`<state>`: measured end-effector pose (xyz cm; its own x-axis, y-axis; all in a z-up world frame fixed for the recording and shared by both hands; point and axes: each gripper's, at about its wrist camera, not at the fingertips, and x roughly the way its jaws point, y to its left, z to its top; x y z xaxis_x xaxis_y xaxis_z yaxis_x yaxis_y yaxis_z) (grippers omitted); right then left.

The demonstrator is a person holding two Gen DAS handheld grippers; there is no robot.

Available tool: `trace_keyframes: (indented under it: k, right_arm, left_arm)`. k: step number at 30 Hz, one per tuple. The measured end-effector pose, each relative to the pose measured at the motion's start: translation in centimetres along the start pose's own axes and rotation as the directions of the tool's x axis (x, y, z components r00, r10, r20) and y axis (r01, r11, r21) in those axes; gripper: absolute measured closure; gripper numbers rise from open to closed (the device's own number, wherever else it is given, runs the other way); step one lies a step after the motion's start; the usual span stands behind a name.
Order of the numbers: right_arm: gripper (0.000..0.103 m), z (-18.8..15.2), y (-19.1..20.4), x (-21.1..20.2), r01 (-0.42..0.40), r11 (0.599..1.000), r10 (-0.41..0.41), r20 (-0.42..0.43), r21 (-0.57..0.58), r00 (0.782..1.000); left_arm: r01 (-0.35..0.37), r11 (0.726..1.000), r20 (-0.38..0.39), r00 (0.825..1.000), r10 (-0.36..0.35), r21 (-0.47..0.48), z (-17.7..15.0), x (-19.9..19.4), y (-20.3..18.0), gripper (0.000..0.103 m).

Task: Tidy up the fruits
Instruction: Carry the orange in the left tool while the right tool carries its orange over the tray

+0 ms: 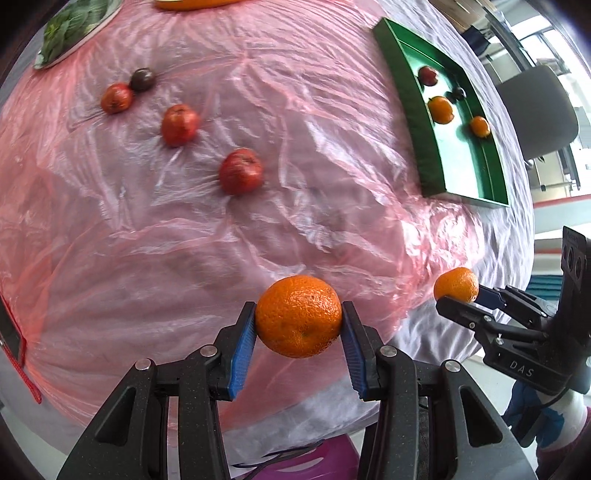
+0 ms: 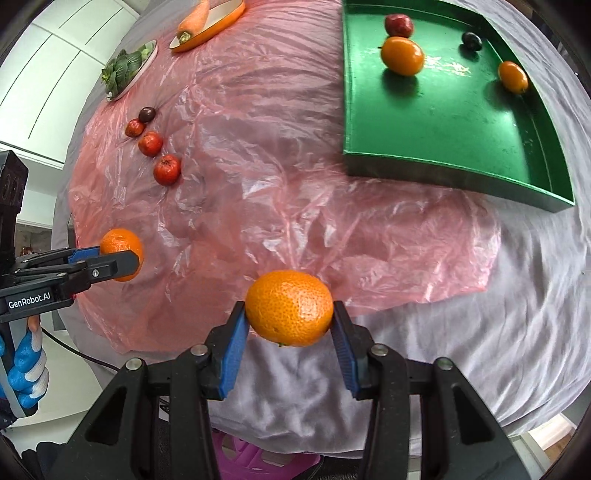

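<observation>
My left gripper point(image 1: 298, 317) is shut on an orange tangerine point(image 1: 298, 315), held above the near edge of the pink plastic sheet point(image 1: 221, 229). My right gripper point(image 2: 289, 310) is shut on another tangerine point(image 2: 289, 306), held above the sheet's near edge. Each gripper shows in the other's view with its tangerine point(image 1: 456, 284) point(image 2: 120, 245). Three red fruits point(image 1: 241, 171) point(image 1: 179, 124) point(image 1: 116, 98) and a dark plum point(image 1: 143, 79) lie on the sheet at the left. The green tray point(image 2: 461, 118) at the far right holds two oranges point(image 2: 402, 55) point(image 2: 512, 76), a red fruit point(image 2: 398, 25) and a dark plum point(image 2: 471, 40).
A plate of leafy greens point(image 2: 125, 70) and an orange plate with a carrot point(image 2: 201, 22) stand at the table's far left. A grey cloth point(image 2: 461, 332) covers the table under the sheet. A grey chair point(image 1: 535, 110) stands beyond the tray.
</observation>
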<state>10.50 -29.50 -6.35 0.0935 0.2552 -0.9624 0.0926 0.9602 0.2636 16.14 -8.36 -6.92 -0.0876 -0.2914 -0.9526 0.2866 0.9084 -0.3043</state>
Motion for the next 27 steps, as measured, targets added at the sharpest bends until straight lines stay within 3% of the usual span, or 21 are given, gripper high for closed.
trace_keyframes:
  k: [15, 21, 27]
  right_arm:
    - [0.032, -2.6, -8.0, -2.5, 0.061, 0.982, -0.068, 0.036, 0.177, 0.997]
    - [0.032, -2.5, -11.6, -4.6, 0.063, 0.964, -0.09, 0.095, 0.257, 0.991]
    - [0.032, -0.3, -13.7, -6.7, 0.052, 0.958, -0.104, 0.171, 0.281, 0.98]
  left_arm:
    - [0.053, 0.983, -0.052, 0.998, -0.045, 0.177, 1.8, 1.9, -8.4, 0.064]
    - [0.077, 0.97, -0.028, 0.997, -0.072, 0.23, 4.8, 1.8, -12.0, 0.064]
    - [0.098, 0.961, 0.005, 0.995, -0.102, 0.259, 8.6, 1.8, -15.1, 0.064]
